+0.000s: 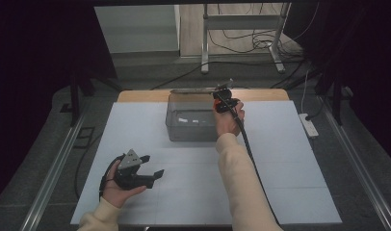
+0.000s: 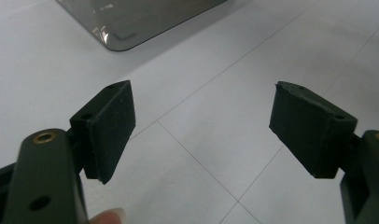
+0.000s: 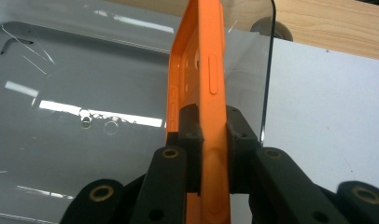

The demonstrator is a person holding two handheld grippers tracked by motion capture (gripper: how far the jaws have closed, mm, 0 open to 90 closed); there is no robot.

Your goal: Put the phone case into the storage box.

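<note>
Left gripper (image 1: 146, 166): held low near the table's front left, jaws spread wide apart, nothing between them; left hand (image 1: 117, 185) cupped beneath its body. Right gripper (image 1: 223, 94): forearm stretched forward, jaws pinched close; right hand (image 1: 227, 119) wrapped around the grip.

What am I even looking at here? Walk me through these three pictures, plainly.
A person sits at a table covered in white sheets, holding a hand-operated claw in each hand. The high view looks down from above. The other two pictures come from cameras riding on the claws, looking along their black jaws. The left claw rests open over the bare surface, holding nothing. The right claw is shut on an orange phone case, held on edge over a clear plastic box that stands on the table.
</note>
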